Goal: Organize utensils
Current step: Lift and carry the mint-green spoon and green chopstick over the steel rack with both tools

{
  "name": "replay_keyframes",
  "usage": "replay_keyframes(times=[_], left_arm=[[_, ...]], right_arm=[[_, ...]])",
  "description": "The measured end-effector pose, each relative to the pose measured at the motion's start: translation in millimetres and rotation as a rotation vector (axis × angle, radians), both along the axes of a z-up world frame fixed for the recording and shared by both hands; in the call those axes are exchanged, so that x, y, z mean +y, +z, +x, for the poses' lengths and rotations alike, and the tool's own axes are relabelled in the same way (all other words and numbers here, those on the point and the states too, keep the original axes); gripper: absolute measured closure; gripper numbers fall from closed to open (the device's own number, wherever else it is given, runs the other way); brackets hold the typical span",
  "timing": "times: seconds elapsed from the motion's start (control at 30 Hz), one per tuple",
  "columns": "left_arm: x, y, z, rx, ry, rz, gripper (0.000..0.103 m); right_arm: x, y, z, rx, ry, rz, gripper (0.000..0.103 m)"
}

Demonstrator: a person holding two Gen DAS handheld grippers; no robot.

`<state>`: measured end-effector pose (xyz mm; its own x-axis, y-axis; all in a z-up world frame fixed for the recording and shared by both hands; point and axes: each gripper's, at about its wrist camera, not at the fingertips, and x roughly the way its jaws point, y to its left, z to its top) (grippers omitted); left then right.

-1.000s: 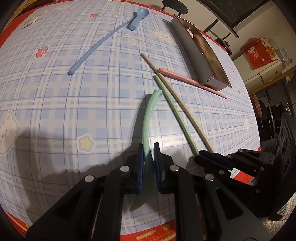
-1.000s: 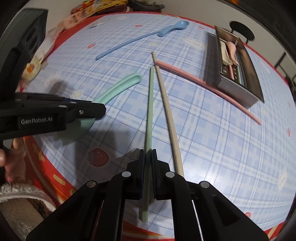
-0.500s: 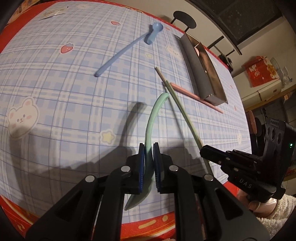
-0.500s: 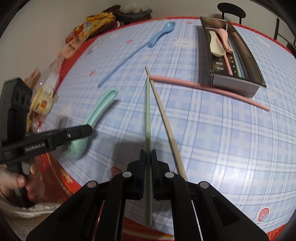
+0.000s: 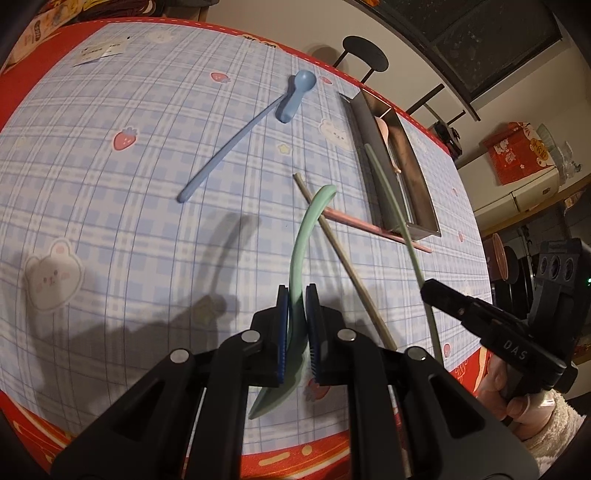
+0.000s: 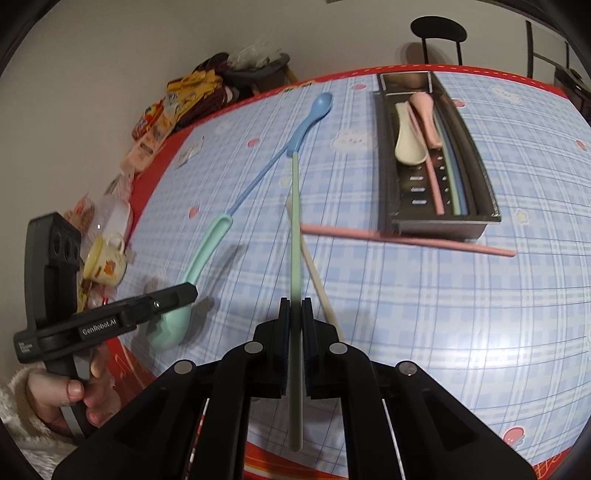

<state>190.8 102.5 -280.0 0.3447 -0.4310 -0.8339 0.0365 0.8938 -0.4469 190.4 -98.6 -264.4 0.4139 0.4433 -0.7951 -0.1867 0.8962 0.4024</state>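
Note:
My left gripper [image 5: 295, 295] is shut on the mint-green spoon [image 5: 301, 236], held clear of the table; in the right wrist view that spoon [image 6: 199, 266] hangs from the left gripper [image 6: 184, 295]. My right gripper [image 6: 295, 306] is shut on the green chopstick [image 6: 295, 229], also lifted; from the left wrist view the chopstick [image 5: 391, 199] slants across the metal tray [image 5: 417, 192]. On the cloth lie a blue spoon [image 5: 295, 96], a blue chopstick [image 5: 229, 151], a beige chopstick [image 5: 343, 258] and a pink chopstick [image 6: 406, 240].
The metal tray [image 6: 480, 173] holds a cream spoon [image 6: 404, 136], a pink spoon [image 6: 424, 110] and several chopsticks. Snack packets [image 6: 173, 107] and a small cup [image 6: 107, 258] crowd the table's left edge. A black stool [image 6: 437, 29] stands beyond the far edge.
Both grippers have risen with their loads: the mint spoon and the green chopstick have come up off the cloth. The right gripper has rolled, so the chopstick's far end now points toward the blue spoon.

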Motion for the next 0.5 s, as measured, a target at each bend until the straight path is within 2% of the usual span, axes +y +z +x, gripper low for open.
replay_keyframes(times=[0.3, 0.5], left_arm=[[-14.0, 4.5, 20.7, 0.022, -0.01, -0.02, 0.09], [-42.5, 16.5, 56.8, 0.016, -0.038, -0.066, 0.09]], right_arm=[[-35.0, 5.5, 16.2, 0.005, -0.106, 0.051, 0.096], [-64.4, 9.7, 38.9, -0.002, -0.188, 0.06, 0.096]])
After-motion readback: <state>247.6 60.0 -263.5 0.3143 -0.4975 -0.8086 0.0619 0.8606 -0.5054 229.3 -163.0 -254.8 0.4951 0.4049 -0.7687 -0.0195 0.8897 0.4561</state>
